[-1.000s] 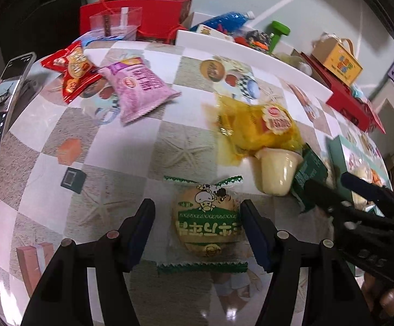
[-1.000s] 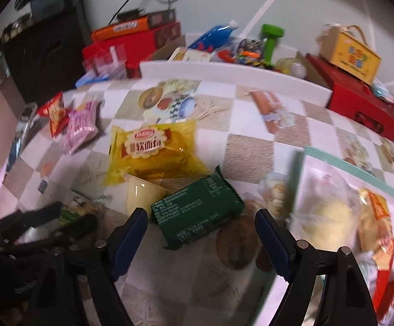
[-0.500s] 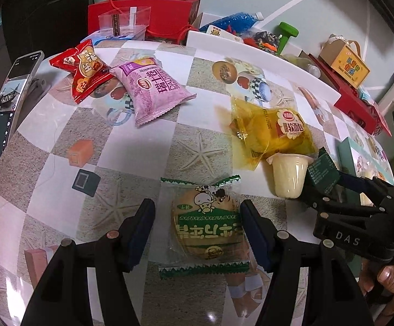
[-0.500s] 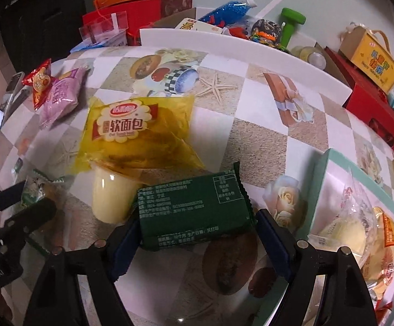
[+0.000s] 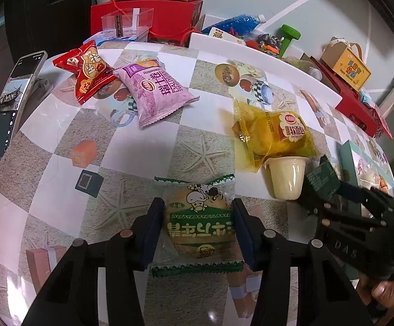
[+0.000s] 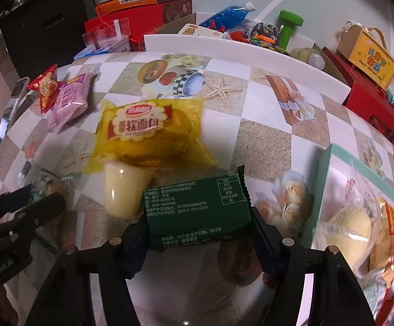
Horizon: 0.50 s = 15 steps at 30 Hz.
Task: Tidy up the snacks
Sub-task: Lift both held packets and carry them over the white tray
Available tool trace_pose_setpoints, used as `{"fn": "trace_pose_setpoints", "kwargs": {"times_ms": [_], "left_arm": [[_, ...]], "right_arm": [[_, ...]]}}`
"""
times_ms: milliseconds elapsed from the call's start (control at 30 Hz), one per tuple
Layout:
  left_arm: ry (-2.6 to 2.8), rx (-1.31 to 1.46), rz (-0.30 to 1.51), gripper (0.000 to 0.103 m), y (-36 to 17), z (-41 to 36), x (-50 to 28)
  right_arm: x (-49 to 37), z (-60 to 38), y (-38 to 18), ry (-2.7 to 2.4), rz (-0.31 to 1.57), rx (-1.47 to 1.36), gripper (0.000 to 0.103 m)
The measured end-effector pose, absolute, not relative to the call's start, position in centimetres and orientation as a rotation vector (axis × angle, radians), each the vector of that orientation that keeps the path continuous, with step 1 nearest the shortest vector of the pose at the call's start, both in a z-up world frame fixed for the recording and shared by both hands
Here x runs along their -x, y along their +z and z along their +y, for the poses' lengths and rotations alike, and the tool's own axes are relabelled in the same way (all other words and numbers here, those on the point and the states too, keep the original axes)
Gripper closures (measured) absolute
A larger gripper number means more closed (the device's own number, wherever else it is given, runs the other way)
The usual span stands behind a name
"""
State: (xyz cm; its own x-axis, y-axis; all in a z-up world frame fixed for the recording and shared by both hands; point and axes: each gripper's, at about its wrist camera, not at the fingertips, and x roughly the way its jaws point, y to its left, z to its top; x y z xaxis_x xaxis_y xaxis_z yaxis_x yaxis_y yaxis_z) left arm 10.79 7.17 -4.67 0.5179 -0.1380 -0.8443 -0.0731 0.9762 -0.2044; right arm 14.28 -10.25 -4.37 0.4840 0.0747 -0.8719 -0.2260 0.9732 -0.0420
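A round cake in a green-and-white wrapper lies on the patterned tablecloth. My left gripper is closing on it, and both blue pads touch the cake's sides. A dark green snack bar packet lies beside a pale pudding cup. My right gripper is closing too, its pads pressed against the packet's two short ends. In the left wrist view the right gripper shows at the right edge, with the dark green packet in it.
A yellow bread bag lies just behind the cup. A pink packet and a red packet lie far left, near a phone. A teal-rimmed box with wrapped snacks sits at the right. Boxes and clutter line the back.
The left jaws have narrowed from well apart onto the cake's sides. The right gripper first came down around the dark green packet, and its jaws have drawn in onto it.
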Motion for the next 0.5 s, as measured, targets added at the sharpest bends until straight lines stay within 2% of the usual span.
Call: {"fn": "trace_pose_setpoints", "kwargs": {"times_ms": [500], "left_arm": [[-0.069, 0.243, 0.970, 0.051, -2.3, 6.3, -10.2]], "right_arm": [[-10.6, -11.2, -1.1, 0.163, 0.972, 0.071, 0.035]]}}
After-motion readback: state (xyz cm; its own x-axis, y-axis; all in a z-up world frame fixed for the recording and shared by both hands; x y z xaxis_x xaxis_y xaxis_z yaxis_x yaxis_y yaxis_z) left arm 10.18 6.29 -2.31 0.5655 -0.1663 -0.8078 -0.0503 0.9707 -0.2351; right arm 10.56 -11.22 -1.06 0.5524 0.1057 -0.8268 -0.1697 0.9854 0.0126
